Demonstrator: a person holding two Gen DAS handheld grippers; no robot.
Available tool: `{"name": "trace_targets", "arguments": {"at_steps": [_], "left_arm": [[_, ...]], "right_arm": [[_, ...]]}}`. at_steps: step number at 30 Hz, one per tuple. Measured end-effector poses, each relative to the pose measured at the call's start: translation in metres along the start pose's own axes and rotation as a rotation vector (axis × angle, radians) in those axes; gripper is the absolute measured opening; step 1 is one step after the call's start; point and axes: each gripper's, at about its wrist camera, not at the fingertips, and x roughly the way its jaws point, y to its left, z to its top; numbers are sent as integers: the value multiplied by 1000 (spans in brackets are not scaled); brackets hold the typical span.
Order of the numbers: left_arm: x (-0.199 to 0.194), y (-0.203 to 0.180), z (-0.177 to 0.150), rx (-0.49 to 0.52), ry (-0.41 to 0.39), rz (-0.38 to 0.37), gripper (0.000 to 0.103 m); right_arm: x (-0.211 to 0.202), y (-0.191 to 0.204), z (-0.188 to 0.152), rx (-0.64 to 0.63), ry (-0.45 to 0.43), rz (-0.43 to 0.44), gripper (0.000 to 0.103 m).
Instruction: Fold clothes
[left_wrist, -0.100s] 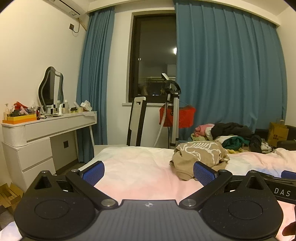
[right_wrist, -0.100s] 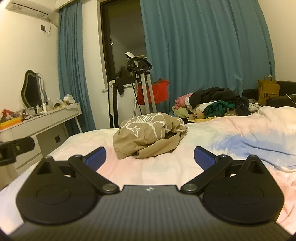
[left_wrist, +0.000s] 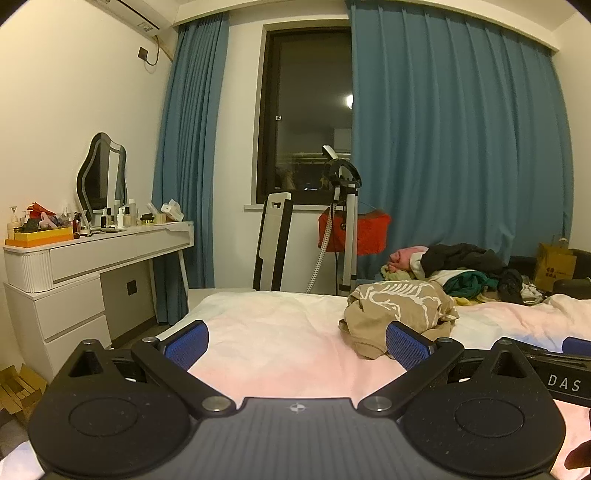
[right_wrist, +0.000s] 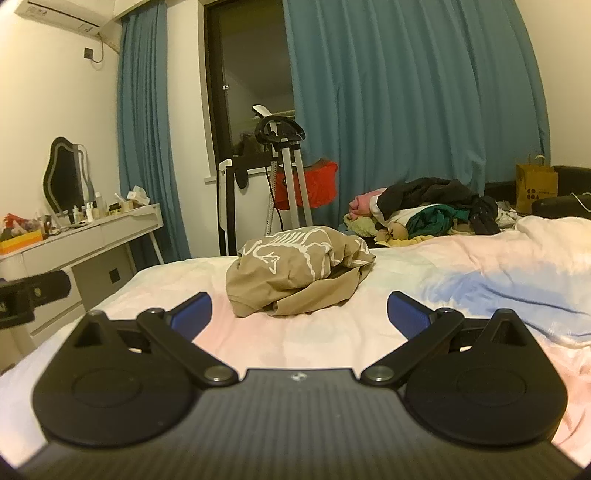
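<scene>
A crumpled tan garment (left_wrist: 399, 310) with a white skeleton print lies in a heap on the pale bed (left_wrist: 280, 332). In the right wrist view the same tan garment (right_wrist: 295, 269) sits straight ahead, a short way beyond the fingertips. My left gripper (left_wrist: 297, 343) is open, blue pads wide apart, with nothing between them; the garment is ahead and to its right. My right gripper (right_wrist: 299, 312) is open and empty too, low over the bed sheet (right_wrist: 480, 280). Part of the right gripper (left_wrist: 554, 369) shows at the left wrist view's right edge.
A pile of mixed clothes (right_wrist: 428, 210) lies at the bed's far side. A white dressing table (left_wrist: 92, 258) with a mirror and bottles stands left. A garment steamer stand (left_wrist: 343, 221), a red bag (left_wrist: 358, 232), blue curtains and a paper bag (right_wrist: 535, 184) stand behind.
</scene>
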Motion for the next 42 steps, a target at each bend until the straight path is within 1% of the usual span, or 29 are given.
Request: {"name": "trace_targets", "arguments": {"at_steps": [6, 19, 24, 30, 38, 42], "left_arm": [[0, -5, 5, 0, -1, 0, 103], [6, -3, -4, 5, 11, 4, 103], [8, -4, -5, 9, 19, 14, 103], [8, -2, -4, 4, 14, 6, 103], [13, 1, -3, 24, 20, 59, 103], [12, 2, -2, 14, 17, 55, 103]], "right_arm": [[-1, 4, 0, -23, -7, -1, 103], [-3, 5, 1, -30, -9, -13, 103], [-3, 4, 0, -29, 2, -14, 103], [-1, 5, -1, -36, 15, -17, 103], [0, 6, -1, -31, 28, -24, 103], [0, 7, -1, -34, 30, -34, 103]]}}
